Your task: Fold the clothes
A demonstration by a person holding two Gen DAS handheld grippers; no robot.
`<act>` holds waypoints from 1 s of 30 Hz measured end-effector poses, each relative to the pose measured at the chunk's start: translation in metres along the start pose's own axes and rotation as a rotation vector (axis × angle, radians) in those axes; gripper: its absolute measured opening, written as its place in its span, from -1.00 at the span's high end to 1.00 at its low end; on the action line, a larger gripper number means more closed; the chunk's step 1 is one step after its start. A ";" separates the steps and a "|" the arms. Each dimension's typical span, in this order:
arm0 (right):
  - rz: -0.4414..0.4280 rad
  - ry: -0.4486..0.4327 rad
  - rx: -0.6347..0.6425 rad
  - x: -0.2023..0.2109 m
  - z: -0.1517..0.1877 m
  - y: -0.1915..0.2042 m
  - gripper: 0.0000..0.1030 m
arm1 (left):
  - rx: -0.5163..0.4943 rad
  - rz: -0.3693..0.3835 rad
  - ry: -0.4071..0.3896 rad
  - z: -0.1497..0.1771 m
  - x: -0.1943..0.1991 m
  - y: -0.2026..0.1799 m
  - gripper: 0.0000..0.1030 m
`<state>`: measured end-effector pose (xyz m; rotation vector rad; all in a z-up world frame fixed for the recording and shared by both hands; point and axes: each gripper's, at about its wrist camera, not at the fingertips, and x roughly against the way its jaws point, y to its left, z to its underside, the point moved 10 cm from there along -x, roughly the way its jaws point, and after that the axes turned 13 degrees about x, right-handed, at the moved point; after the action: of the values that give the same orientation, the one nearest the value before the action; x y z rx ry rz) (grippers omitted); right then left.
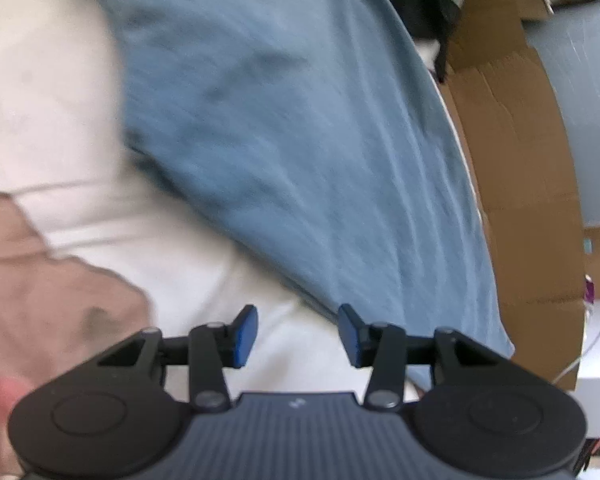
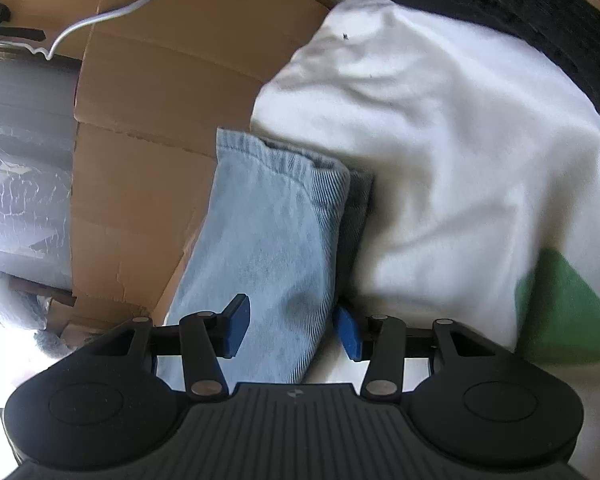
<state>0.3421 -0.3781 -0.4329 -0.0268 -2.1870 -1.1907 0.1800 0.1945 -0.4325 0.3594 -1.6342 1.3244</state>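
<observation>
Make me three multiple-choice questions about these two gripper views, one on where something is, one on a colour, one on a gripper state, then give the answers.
1. In the right wrist view, what lies between the fingers of the right hand-held gripper?
A. a green patch
B. a light blue sleeve with a ribbed cuff
C. a wire

2. What colour is the large garment ahead of the left hand-held gripper?
A. blue
B. red
C. yellow

3. How do the left gripper's jaws stand?
A. shut on cloth
B. shut on nothing
C. open, holding nothing

Answers: B, the light blue sleeve runs down through the gap; A, the blue garment lies over white cloth; C, the pads stand apart over white fabric.
</observation>
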 end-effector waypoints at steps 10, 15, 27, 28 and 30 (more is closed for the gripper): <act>0.007 -0.023 0.021 -0.016 -0.011 0.005 0.02 | 0.159 0.023 -0.157 -0.033 0.050 0.049 -0.03; 0.032 -0.011 0.014 -0.020 -0.016 0.006 0.34 | 0.193 0.023 -0.219 -0.056 0.058 0.057 -0.07; 0.007 -0.023 0.011 -0.018 -0.033 0.012 0.78 | 0.031 0.092 -0.239 -0.090 0.019 0.040 -0.17; 0.011 -0.023 0.014 -0.020 -0.032 0.011 0.76 | 0.014 0.100 -0.241 -0.092 0.016 0.038 -0.19; 0.014 -0.022 0.017 -0.023 -0.030 0.010 0.70 | -0.001 0.128 -0.237 -0.090 0.028 0.042 -0.28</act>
<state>0.3789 -0.3891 -0.4259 -0.0480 -2.2124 -1.1696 0.1803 0.2974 -0.4396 0.4301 -1.8808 1.4182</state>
